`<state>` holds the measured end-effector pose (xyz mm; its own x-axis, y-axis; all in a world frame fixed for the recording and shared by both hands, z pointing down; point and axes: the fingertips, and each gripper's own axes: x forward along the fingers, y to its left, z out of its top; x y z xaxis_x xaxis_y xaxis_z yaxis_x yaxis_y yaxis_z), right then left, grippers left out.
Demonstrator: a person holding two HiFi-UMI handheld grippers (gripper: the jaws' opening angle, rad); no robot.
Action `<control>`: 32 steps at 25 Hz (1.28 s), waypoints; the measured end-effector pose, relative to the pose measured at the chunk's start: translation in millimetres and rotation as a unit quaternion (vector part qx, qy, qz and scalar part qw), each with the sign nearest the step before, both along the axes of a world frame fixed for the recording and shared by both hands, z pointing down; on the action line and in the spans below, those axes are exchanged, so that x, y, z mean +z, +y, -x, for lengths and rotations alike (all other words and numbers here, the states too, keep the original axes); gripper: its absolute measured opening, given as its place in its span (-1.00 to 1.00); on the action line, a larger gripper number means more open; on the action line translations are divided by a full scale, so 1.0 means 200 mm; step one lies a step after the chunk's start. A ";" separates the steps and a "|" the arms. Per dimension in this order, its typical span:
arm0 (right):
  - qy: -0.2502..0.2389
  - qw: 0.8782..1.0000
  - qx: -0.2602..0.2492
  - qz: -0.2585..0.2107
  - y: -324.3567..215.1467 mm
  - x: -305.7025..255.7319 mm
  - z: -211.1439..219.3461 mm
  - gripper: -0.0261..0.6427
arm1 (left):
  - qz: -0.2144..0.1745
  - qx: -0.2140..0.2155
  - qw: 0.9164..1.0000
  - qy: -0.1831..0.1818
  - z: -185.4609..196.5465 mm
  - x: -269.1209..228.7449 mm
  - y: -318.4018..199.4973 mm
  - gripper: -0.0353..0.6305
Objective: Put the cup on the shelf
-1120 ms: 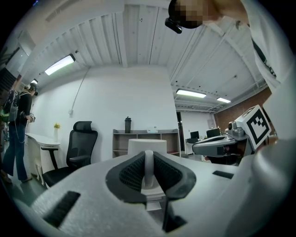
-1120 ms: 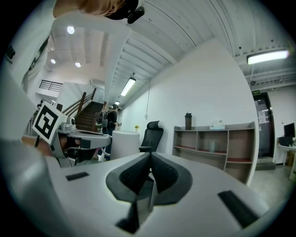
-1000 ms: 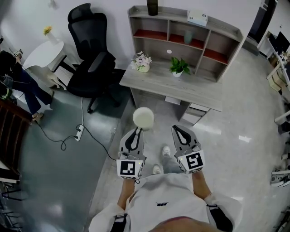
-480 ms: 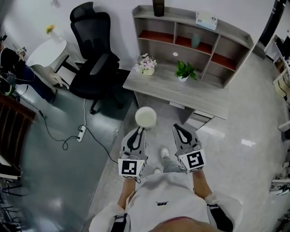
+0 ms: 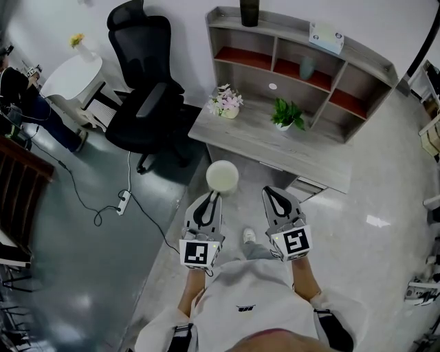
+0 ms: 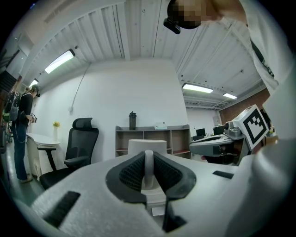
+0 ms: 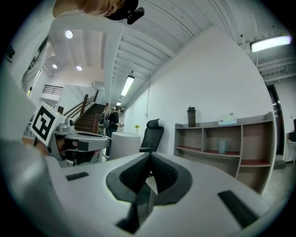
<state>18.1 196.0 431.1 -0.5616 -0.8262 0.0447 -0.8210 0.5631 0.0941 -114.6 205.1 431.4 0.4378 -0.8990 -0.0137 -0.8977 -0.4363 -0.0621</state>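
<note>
Left gripper (image 6: 148, 172) has its jaws shut tight on a thin white bit of the cup (image 6: 158, 147). I think that bit is the handle. The cup sticks out in front of the gripper, up in the air over the floor. It is near the front edge of the desk (image 5: 275, 143) and is not yet on the shelf (image 5: 289, 27). Right gripper (image 7: 149, 176) has its jaws pressed together with nothing in them. It hangs just beside the left one.

The cup looks hard and smooth. I think it is light, but it could break if it falls. It could also slip or swing, because only a thin part is held. The handle is a good place to hold it, with a firm squeeze and the cup level.

The shelf stands at the back of the desk, by the wall. A pale cup (image 5: 307, 67) sits in one of its open spaces. A dark bottle (image 5: 249, 11) and a box (image 5: 326, 36) are on top. A plant (image 5: 287, 113) and flowers (image 5: 227, 102) sit on the desk. A black chair (image 5: 141, 75) is off to the left.

I can read no words. The cube (image 5: 197, 253) on each gripper has only black and white squares. The print on the box and the mark on the shirt (image 5: 244, 302) are too small to read.
</note>
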 end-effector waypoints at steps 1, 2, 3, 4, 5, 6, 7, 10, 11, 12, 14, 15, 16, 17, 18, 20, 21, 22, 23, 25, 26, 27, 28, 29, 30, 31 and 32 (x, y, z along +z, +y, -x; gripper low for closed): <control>0.001 1.000 -0.002 0.000 -0.02 0.00 0.00 -0.83 | 0.002 -0.001 1.000 0.001 -0.01 0.00 -0.02 -0.71; 0.002 1.000 -0.002 0.000 -0.05 -0.01 -0.01 -0.83 | 0.002 -0.002 1.000 0.001 -0.01 0.00 -0.05 -0.71; 0.001 1.000 -0.001 0.001 -0.07 0.00 -0.02 -0.83 | 0.002 -0.003 1.000 0.001 -0.02 0.00 -0.07 -0.71; -0.001 1.000 0.000 0.003 -0.09 0.00 -0.03 -0.83 | 0.003 -0.003 1.000 0.000 -0.02 0.00 -0.09 -0.71; -0.002 1.000 -0.001 0.004 -0.12 0.01 -0.04 -0.83 | 0.003 -0.003 1.000 0.000 -0.03 -0.01 -0.11 -0.71; -0.002 1.000 -0.002 0.003 -0.14 0.01 -0.04 -0.83 | 0.003 -0.004 1.000 0.000 -0.03 -0.01 -0.13 -0.71; -0.002 1.000 -0.003 0.001 -0.16 0.00 -0.05 -0.83 | 0.003 -0.004 1.000 -0.001 -0.04 -0.01 -0.15 -0.71; -0.003 1.000 -0.007 -0.001 -0.23 0.00 -0.07 -0.83 | 0.003 -0.008 1.000 -0.001 -0.07 -0.02 -0.21 -0.71; -0.003 1.000 -0.009 -0.001 -0.25 0.00 -0.09 -0.83 | 0.003 -0.010 1.000 -0.001 -0.08 -0.02 -0.24 -0.71; -0.004 1.000 -0.011 0.000 -0.27 0.01 -0.10 -0.83 | 0.003 -0.011 1.000 -0.001 -0.09 -0.01 -0.26 -0.71; -0.004 1.000 -0.015 0.001 -0.32 0.01 -0.11 -0.83 | 0.003 -0.015 1.000 -0.001 -0.11 -0.01 -0.30 -0.71; -0.003 1.000 -0.018 0.001 -0.34 0.00 -0.12 -0.83 | 0.003 -0.017 1.000 -0.001 -0.12 0.00 -0.32 -0.71; -0.002 1.000 -0.020 0.001 -0.36 0.00 -0.13 -0.83 | 0.003 -0.018 1.000 -0.001 -0.13 0.00 -0.35 -0.71; -0.001 1.000 -0.021 0.000 -0.39 0.00 -0.14 -0.83 | 0.004 -0.020 1.000 0.000 -0.15 0.00 -0.37 -0.71; -0.001 1.000 -0.022 0.000 -0.41 0.00 -0.16 -0.83 | 0.004 -0.021 1.000 0.001 -0.16 0.00 -0.39 -0.71; -0.002 1.000 -0.021 0.004 -0.45 0.02 -0.20 -0.83 | 0.002 -0.023 1.000 0.002 -0.19 0.00 -0.42 -0.71; -0.003 1.000 -0.021 0.006 -0.47 0.02 -0.21 -0.83 | 0.000 -0.024 1.000 0.003 -0.20 -0.01 -0.44 -0.71; -0.003 1.000 -0.020 0.007 -0.49 0.02 -0.22 -0.83 | -0.001 -0.026 1.000 0.003 -0.21 -0.01 -0.45 -0.71; -0.003 1.000 -0.020 0.006 -0.50 0.02 -0.22 -0.83 | -0.001 -0.026 1.000 0.003 -0.22 -0.02 -0.47 -0.71; -0.004 1.000 -0.021 0.004 -0.53 0.01 -0.23 -0.83 | -0.001 -0.027 1.000 0.003 -0.23 -0.02 -0.50 -0.71; -0.005 1.000 -0.022 0.004 -0.55 0.00 -0.23 -0.83 | -0.002 -0.028 1.000 0.002 -0.23 -0.03 -0.51 -0.71; -0.006 1.000 -0.023 0.003 -0.57 -0.01 -0.23 -0.83 | -0.003 -0.028 1.000 0.002 -0.23 -0.03 -0.53 -0.71; -0.006 1.000 -0.024 0.002 -0.58 -0.01 -0.24 -0.83 | -0.004 -0.029 1.000 0.002 -0.23 -0.04 -0.54 -0.71; -0.007 1.000 -0.024 0.002 -0.60 -0.01 -0.24 -0.83 | -0.004 -0.030 1.000 0.002 -0.23 -0.04 -0.55 -0.71; -0.008 1.000 -0.024 0.002 -0.61 -0.01 -0.24 -0.83 | -0.004 -0.031 0.999 0.003 -0.23 -0.05 -0.57 -0.71; -0.008 1.000 -0.025 0.002 -0.62 -0.01 -0.24 -0.83 | -0.002 -0.033 0.999 0.004 -0.24 -0.05 -0.58 -0.71; -0.009 1.000 -0.025 0.003 -0.64 -0.01 -0.24 -0.83 | -0.002 -0.034 0.999 0.005 -0.24 -0.06 -0.60 -0.71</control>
